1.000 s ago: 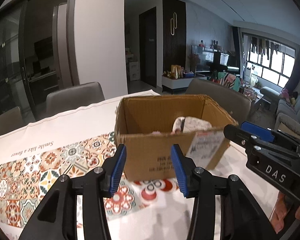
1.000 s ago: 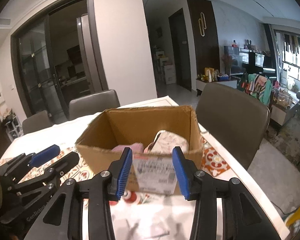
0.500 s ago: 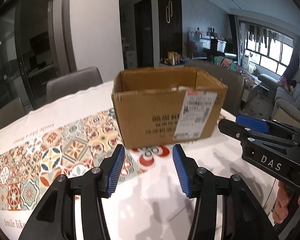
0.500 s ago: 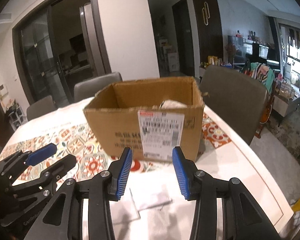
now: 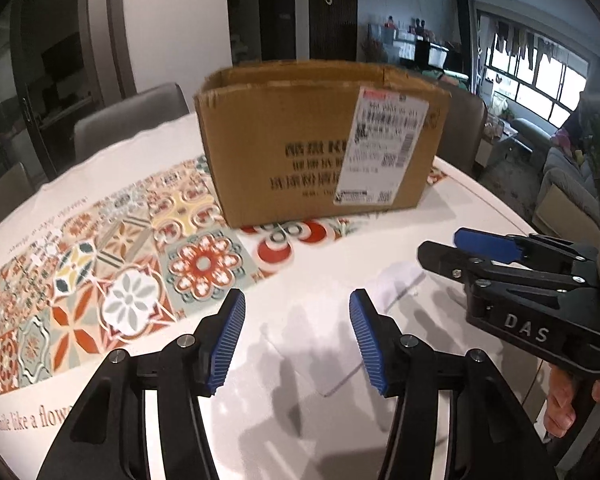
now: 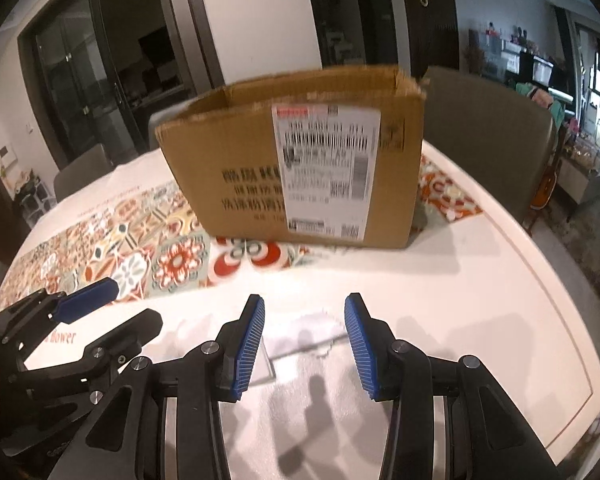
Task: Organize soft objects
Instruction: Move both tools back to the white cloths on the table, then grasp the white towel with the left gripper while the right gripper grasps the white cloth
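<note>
The cardboard box point(image 5: 320, 144) sat upper centre of both views on the patterned cloth point(image 5: 112, 280). Left gripper point(image 5: 297, 340) had jaws opening with nothing between; right gripper point(image 6: 304, 344) had jaws apart and empty over the white worktop point(image 6: 480, 280).

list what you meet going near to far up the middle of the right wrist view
right gripper with nothing between its pads → white cloth lying flat on the table → patterned runner → cardboard box → grey chair

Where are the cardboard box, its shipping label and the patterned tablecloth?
cardboard box point(image 5: 268, 152), left wrist view, on its brown front wall.
shipping label point(image 6: 326, 168), right wrist view, on the label's printed middle.
patterned tablecloth point(image 5: 128, 264), left wrist view, on a bare tile-pattern part.
</note>
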The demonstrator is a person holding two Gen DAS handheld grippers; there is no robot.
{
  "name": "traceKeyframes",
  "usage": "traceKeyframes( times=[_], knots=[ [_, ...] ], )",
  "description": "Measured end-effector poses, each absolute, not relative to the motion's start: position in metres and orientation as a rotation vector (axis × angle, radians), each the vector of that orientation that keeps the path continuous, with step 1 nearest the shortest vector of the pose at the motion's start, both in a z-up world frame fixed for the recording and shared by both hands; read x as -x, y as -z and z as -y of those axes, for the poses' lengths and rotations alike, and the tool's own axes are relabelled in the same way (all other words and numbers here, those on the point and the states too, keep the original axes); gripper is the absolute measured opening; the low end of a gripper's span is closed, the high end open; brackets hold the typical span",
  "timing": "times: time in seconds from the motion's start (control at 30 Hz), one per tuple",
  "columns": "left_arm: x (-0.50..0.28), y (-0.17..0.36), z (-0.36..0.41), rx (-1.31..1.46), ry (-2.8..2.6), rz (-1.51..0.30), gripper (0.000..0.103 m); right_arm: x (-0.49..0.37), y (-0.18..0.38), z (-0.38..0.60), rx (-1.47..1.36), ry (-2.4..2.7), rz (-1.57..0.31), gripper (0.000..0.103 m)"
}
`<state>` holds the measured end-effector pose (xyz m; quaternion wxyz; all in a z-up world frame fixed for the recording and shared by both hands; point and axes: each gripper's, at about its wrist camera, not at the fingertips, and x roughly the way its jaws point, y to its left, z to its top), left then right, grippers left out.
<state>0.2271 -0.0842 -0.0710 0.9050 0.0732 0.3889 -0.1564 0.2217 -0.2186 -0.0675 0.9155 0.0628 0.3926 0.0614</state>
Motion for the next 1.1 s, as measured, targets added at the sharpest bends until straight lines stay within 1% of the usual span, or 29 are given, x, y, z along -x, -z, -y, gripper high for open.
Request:
traceKeyframes(
  times=[0.17, 0.23, 0.3, 0.63, 0.9, 1.1],
  knots=[
    [-0.229, 0.085, 0.089, -0.157, 0.358, -0.857, 0.055, -0.228, 0.087, 0.221, -0.143, -0.141, -0.878, 0.043],
    [-0.231, 0.09, 0.091, -0.156, 0.372, -0.876, 0.057, -0.231, 0.093, 0.221, -0.136, -0.143, -0.897, 0.043],
    [-0.234, 0.095, 0.092, -0.151, 0.385, -0.897, 0.058, -0.233, 0.096, 0.22, -0.128, -0.145, -0.907, 0.043],
    [-0.241, 0.109, 0.095, -0.13, 0.426, -0.928, 0.061, -0.253, 0.12, 0.216, -0.126, -0.178, -0.978, 0.043],
    [-0.245, 0.12, 0.098, -0.114, 0.438, -0.95, 0.06, -0.257, 0.125, 0.212, -0.104, -0.178, -0.972, 0.043],
    [-0.247, 0.127, 0.101, -0.132, 0.426, -0.948, 0.06, -0.257, 0.126, 0.203, -0.013, -0.174, -0.955, 0.043]
  ],
)
